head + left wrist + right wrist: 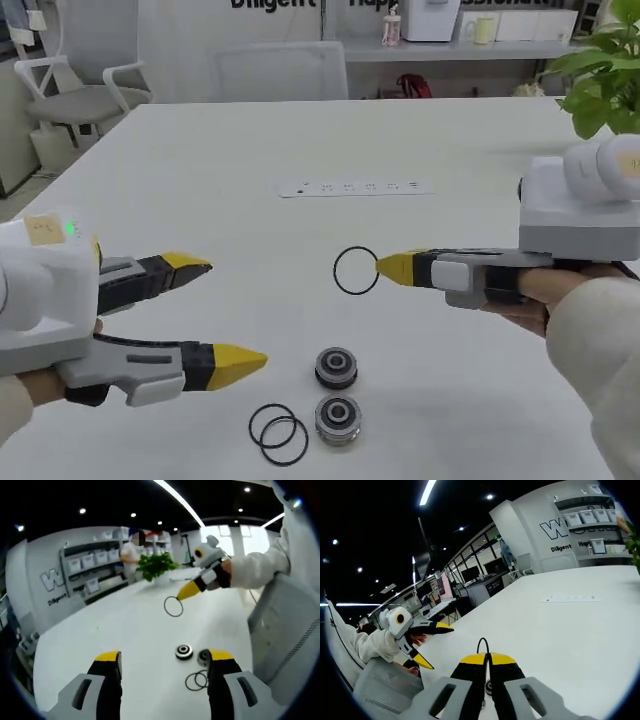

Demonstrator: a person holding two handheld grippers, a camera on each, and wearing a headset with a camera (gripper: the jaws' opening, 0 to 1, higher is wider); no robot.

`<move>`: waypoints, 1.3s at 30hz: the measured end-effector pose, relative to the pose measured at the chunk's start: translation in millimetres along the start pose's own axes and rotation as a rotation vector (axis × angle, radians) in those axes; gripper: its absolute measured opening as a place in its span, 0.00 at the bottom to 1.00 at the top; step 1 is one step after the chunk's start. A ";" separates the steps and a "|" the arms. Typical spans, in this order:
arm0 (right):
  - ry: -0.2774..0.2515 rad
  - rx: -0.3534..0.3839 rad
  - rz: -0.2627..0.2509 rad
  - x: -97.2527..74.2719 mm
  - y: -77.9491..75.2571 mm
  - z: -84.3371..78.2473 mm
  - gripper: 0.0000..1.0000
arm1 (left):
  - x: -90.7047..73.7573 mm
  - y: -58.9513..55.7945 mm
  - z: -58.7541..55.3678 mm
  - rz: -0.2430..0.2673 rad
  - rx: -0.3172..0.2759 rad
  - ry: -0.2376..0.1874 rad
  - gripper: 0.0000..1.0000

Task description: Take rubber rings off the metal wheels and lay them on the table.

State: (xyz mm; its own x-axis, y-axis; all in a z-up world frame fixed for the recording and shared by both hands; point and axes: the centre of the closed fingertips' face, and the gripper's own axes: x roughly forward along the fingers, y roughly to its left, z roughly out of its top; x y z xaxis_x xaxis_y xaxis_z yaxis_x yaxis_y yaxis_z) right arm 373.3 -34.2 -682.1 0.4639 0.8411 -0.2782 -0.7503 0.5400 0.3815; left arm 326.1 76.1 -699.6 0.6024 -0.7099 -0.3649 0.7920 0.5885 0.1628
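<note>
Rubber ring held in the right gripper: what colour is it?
The rubber ring is black, clearest against the white table in the head view.

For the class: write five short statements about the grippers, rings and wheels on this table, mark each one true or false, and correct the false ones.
1. The right gripper is shut on a rubber ring. True.
2. The left gripper grips a wheel. False: its jaws stand open and hold nothing.
3. Two loose rings lie overlapping on the table. True.
4. Three wheels stand on the table. False: there are two metal wheels, close together.
5. In the head view the loose rings lie right of the wheels. False: they lie left of them.
</note>
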 end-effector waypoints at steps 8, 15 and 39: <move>-0.003 -0.004 0.019 1.5 6.6 1.5 0.00 | -10.1 -9.9 -8.6 -0.007 -0.011 0.006 0.72; 0.012 -0.016 0.049 7.0 18.0 -1.1 0.00 | -17.6 -9.8 -16.7 0.007 -0.038 0.011 0.75; 0.056 -0.049 0.111 16.7 39.9 -10.8 0.00 | -28.4 -13.6 -31.4 0.031 -0.087 0.020 0.76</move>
State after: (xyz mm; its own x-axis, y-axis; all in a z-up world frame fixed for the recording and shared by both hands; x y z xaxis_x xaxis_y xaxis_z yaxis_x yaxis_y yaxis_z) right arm 346.0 1.0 -681.0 0.3507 0.8919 -0.2855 -0.8182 0.4401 0.3700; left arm 295.1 100.4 -720.2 0.6241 -0.6831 -0.3793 0.7605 0.6424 0.0944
